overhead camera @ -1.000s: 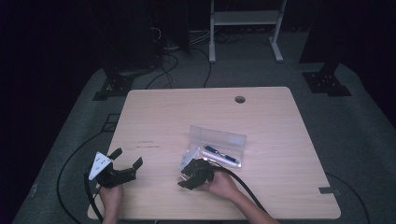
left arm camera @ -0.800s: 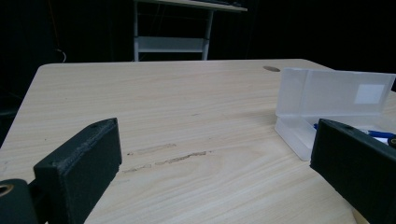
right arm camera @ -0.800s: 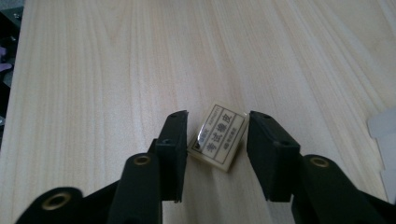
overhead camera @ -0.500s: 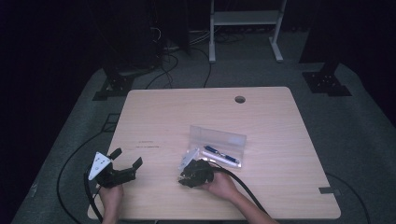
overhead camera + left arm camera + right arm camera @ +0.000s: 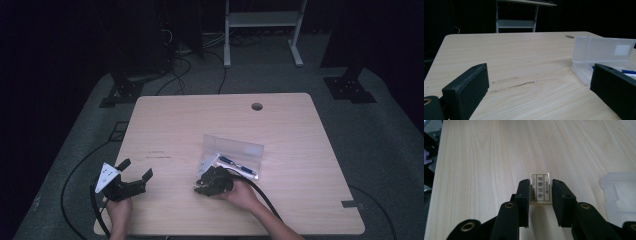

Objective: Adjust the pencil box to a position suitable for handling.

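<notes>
A pale wooden table takes up most of the high view, with a round cable hole near its far edge and dark scuff marks on the bare wood in front of the left gripper. Right of centre lies a clear plastic pencil case, its lid standing up on the far side; a blue pen lies inside the tray with its long axis running along the case.

The left gripper sits near the table's front left corner, held by the left hand. Its jaws stand wide apart with nothing between them — they face the bare wood and the open case beyond.

The right gripper, in the right hand, rests at the case's near-left corner. Its jaws are clamped on a small white eraser — a flat block with a printed label. In the right gripper view the eraser's long axis runs in line with the jaws, its far end jutting past the fingertips above the wood, just beside the case's edge.
</notes>
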{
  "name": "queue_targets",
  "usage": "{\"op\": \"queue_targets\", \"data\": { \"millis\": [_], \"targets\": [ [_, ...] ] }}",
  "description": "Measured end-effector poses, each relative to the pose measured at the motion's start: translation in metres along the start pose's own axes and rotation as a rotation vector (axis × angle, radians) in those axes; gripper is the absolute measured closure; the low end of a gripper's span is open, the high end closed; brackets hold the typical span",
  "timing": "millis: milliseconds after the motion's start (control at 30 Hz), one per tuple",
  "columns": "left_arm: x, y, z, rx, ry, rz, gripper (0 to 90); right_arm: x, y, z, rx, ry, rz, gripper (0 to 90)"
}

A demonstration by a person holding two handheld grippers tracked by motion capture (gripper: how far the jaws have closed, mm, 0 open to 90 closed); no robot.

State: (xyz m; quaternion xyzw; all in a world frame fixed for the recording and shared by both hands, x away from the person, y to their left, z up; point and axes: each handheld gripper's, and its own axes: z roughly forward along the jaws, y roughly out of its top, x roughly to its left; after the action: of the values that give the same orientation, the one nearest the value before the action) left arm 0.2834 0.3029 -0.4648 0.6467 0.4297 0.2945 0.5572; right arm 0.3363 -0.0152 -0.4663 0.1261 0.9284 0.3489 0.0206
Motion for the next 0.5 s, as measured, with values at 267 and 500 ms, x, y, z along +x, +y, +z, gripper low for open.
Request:
{"op": "queue_targets", "data": {
  "millis": [267, 500],
  "targets": [
    [0.0, 0.0, 0.0, 0.002, 0.0, 0.002, 1.1, -0.004, 0.0, -0.008, -0.009, -0.009, 0.011, 67.9],
    [0.0, 0.0, 0.001, 0.004, 0.0, 0.004, 1.1, -0.007, 0.0, -0.014, -0.016, -0.02, 0.012, 67.9]
  ]
}}
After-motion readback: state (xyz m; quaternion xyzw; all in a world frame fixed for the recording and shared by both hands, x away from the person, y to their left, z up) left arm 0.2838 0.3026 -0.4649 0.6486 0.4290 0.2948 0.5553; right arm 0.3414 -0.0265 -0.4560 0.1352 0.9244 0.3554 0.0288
